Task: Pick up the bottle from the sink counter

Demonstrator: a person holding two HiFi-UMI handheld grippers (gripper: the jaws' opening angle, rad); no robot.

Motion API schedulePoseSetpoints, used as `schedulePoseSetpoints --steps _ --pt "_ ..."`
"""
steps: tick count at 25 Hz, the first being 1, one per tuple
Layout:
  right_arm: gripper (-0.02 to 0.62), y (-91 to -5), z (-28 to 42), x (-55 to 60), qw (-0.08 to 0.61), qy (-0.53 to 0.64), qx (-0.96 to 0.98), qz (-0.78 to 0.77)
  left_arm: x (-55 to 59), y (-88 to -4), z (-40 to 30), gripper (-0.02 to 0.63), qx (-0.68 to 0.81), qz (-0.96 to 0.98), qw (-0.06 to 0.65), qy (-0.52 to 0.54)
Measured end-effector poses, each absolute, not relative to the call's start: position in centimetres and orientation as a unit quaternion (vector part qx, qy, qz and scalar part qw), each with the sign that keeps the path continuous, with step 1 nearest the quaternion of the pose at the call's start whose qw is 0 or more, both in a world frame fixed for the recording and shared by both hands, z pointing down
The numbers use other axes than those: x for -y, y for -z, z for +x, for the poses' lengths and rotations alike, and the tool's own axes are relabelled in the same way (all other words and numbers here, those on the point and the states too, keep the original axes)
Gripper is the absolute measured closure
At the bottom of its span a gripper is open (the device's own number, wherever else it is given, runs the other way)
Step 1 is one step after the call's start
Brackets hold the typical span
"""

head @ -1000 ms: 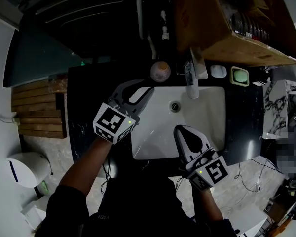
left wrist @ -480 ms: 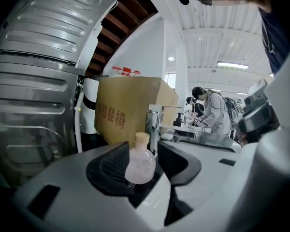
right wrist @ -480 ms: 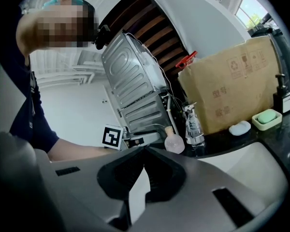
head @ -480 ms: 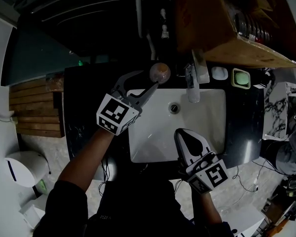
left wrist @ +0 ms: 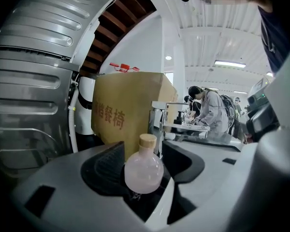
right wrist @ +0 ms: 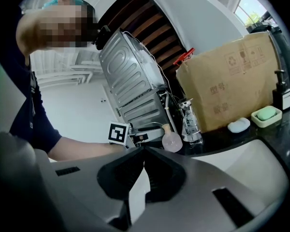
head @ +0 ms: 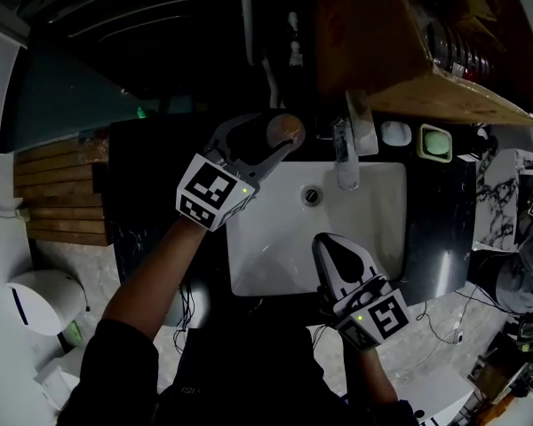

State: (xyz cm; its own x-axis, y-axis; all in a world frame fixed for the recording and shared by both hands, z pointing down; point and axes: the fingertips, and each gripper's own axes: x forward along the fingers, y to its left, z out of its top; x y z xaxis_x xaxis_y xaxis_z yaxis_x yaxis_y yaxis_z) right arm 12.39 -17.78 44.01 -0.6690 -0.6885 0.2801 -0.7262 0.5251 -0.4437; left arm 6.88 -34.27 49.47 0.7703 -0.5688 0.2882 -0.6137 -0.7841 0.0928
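Observation:
The bottle (head: 287, 130) is a small round pinkish flask with a cork cap, standing upright on the black counter behind the sink. My left gripper (head: 265, 136) reaches over the sink's back left corner, one jaw on each side of the bottle. In the left gripper view the bottle (left wrist: 143, 170) stands between the jaws of that gripper (left wrist: 142, 149), which are opening wide and do not press on it. My right gripper (head: 330, 238) hovers over the sink's front edge, shut and empty, and in its own view the right gripper (right wrist: 144, 150) looks toward the bottle (right wrist: 172, 141).
A white sink basin (head: 275, 247) with a drain (head: 312, 195) lies below both grippers. A chrome faucet (head: 345, 158) stands right of the bottle. A cardboard box (head: 400, 51), white soap (head: 393, 130) and a green soap dish (head: 433, 140) sit at the back right. A metal appliance (left wrist: 34, 81) stands at the left.
My left gripper has moved forward to the back of the counter and its jaws have spread, now standing around the bottle. The right gripper has stayed put.

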Motion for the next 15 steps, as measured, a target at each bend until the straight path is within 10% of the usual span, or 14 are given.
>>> schedulePoseSetpoints --steps 15 --pt "0.575 -44.8 13.2 18.2 0.037 -0.279 0.867 0.412 35.1 -50.3 8.8 0.367 0.303 0.940 0.095 -0.126"
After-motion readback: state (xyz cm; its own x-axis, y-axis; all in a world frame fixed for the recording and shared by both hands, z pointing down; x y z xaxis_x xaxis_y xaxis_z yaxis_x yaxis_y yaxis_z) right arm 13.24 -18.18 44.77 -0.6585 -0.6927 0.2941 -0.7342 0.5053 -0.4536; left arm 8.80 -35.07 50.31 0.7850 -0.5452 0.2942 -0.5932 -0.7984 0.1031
